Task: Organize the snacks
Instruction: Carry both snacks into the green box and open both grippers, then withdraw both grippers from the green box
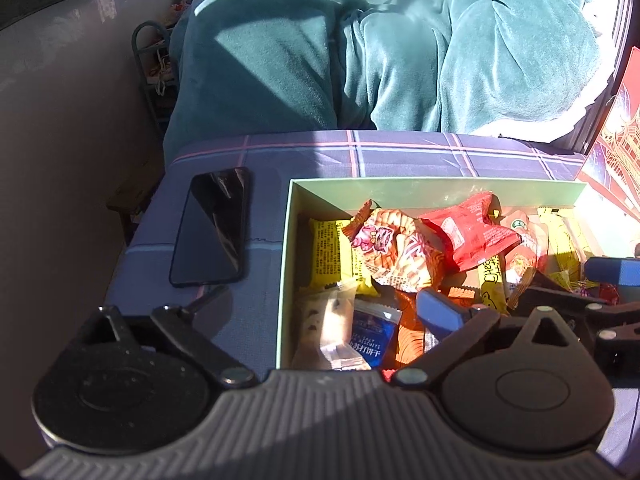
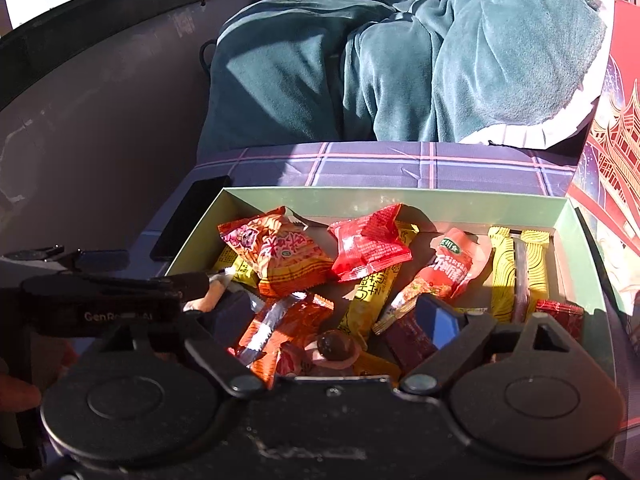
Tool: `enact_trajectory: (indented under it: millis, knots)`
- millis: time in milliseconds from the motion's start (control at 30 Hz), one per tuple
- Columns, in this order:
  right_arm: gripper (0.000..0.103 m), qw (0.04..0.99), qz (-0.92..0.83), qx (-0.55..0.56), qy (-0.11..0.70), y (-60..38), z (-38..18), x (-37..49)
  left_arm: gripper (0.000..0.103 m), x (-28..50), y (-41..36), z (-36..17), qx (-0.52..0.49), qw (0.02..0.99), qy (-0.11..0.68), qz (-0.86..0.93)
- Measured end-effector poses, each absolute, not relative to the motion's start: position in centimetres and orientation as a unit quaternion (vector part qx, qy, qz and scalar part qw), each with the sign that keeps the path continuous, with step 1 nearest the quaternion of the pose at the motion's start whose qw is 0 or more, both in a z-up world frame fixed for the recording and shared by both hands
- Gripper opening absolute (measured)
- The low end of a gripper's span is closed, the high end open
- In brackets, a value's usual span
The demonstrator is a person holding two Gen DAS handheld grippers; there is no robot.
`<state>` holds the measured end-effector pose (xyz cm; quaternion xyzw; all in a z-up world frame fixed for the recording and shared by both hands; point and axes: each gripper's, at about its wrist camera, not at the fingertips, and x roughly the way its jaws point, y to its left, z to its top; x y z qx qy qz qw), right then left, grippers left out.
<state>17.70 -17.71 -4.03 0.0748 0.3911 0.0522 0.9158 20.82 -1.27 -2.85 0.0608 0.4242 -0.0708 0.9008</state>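
Assorted red, orange and yellow wrapped snacks (image 2: 372, 246) lie jumbled inside the green box (image 2: 360, 198).

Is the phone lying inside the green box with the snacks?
No, the phone lies flat on the plaid cloth, outside the box, beside its left wall.

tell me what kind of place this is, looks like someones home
Probably a home, likely a bedroom or living room. A plaid sheet covers the surface, a green snack box and a phone lie on it, and a teal fleece blanket is heaped behind.
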Motion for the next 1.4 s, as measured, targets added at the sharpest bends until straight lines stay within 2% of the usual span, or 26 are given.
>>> enact_trajectory:
  millis: [67, 600, 900, 1400]
  knots:
    - [0.103, 0.916, 0.050, 0.073, 0.391, -17.8, -3.6, 17.2, 0.102, 20.4, -1.2, -2.5, 0.061, 0.900, 0.425, -0.067]
    - [0.103, 0.908, 0.001, 0.073, 0.412, -19.3, -2.2, 7.7, 0.103, 11.5, 1.7, -0.8, 0.017, 0.905, 0.419, -0.070]
    - [0.103, 0.894, -0.025, 0.089, 0.439, -19.8, -3.9, 2.6, 0.103, 7.0, 2.0, -1.4, 0.023, 0.900, 0.430, -0.065]
    - [0.103, 0.874, -0.043, 0.105, 0.473, -20.1, -6.4, 1.0, 0.103, 6.0, 2.4, -4.0, 0.021, 0.886, 0.462, -0.031]
